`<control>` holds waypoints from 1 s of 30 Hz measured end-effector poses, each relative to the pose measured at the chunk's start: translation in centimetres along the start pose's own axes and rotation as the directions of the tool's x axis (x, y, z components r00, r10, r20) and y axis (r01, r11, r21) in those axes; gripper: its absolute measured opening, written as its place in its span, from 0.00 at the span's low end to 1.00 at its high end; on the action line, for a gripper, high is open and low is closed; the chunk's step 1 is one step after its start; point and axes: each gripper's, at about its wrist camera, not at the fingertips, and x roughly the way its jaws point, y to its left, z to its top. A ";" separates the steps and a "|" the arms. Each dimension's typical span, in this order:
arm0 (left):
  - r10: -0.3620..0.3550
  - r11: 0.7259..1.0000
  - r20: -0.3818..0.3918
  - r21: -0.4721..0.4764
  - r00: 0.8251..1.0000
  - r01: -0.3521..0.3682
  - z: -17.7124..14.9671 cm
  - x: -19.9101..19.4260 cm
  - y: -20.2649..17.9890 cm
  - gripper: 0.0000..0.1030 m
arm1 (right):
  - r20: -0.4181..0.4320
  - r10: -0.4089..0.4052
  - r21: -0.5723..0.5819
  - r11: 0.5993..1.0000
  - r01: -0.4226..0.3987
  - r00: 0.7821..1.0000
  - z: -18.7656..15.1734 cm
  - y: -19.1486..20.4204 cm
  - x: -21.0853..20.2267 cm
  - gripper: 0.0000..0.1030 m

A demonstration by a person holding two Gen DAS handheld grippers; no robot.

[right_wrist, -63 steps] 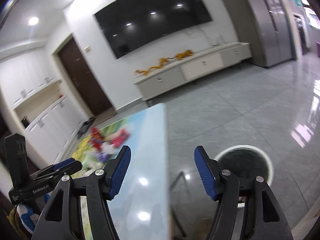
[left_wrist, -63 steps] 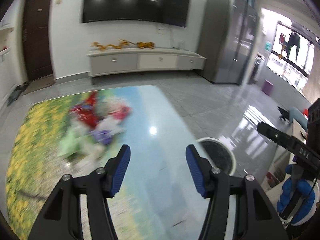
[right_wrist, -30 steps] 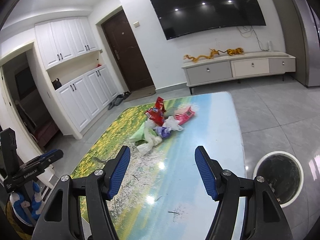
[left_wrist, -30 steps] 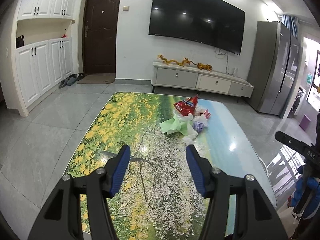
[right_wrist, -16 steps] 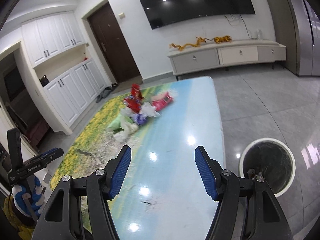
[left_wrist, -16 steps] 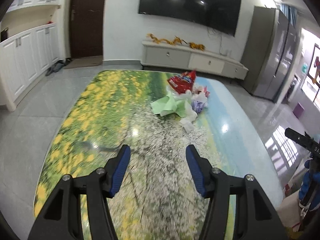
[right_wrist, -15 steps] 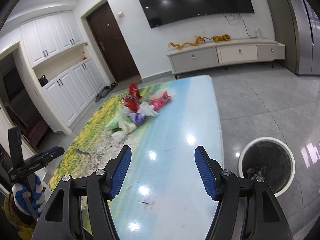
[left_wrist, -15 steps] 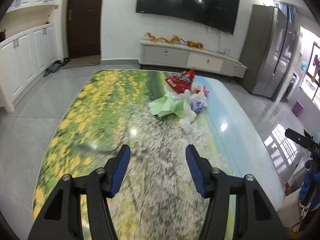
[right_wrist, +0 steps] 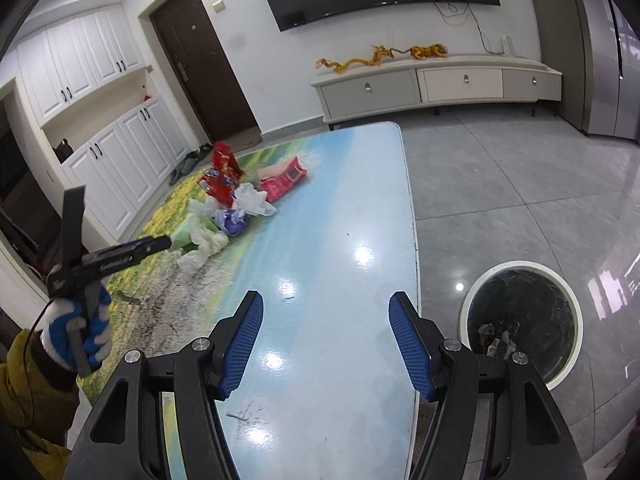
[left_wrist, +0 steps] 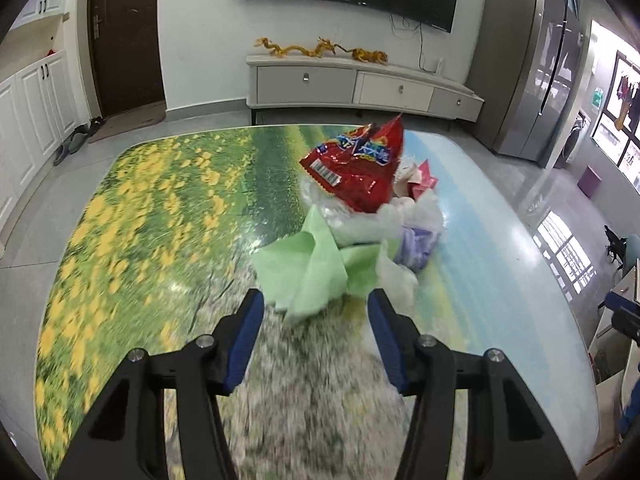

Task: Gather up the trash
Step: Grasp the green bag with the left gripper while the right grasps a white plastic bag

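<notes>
A heap of trash lies on the printed table [left_wrist: 160, 208]: a crumpled green sheet [left_wrist: 316, 268], a red snack bag [left_wrist: 360, 172], white plastic [left_wrist: 404, 216], a purple wrapper [left_wrist: 416, 244] and a pink packet [left_wrist: 424, 180]. My left gripper [left_wrist: 316, 328] is open and empty, its fingertips just short of the green sheet. My right gripper [right_wrist: 326, 336] is open and empty over the table's near right part, far from the heap [right_wrist: 236, 208]. The left gripper [right_wrist: 156, 244] also shows in the right wrist view, next to the heap.
A round bin [right_wrist: 520, 320] with a black liner and some scraps stands on the floor right of the table's edge [right_wrist: 412, 216]. A TV cabinet [right_wrist: 440, 84], a dark door [left_wrist: 124, 40], white cupboards [right_wrist: 100, 120] and a fridge [left_wrist: 532, 80] line the walls.
My left gripper has moved forward across the table, close up to the trash heap. My right gripper has stayed near the table's right side, tilted a little more downward. Both stay open.
</notes>
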 end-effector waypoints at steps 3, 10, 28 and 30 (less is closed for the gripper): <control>-0.008 1.000 -0.022 0.015 1.000 0.008 0.5 1.8 0.1 0.45 | -0.021 -0.008 -0.001 1.000 0.008 1.000 0.1 0.0 0.8 0.63; -0.079 0.997 -0.020 -0.007 0.997 0.079 -0.3 2.5 0.9 0.22 | -0.060 -0.010 -0.049 0.999 0.007 0.998 0.9 1.5 2.6 0.63; -0.058 0.973 0.141 -0.212 0.988 0.087 -4.3 -3.8 7.2 0.17 | -0.232 0.146 -0.213 0.957 -0.197 0.962 5.3 14.3 14.8 0.63; -0.055 0.973 0.149 -0.216 0.987 0.086 -4.8 -4.3 7.7 0.17 | -0.245 0.139 -0.205 0.960 -0.192 0.960 5.3 14.9 16.2 0.63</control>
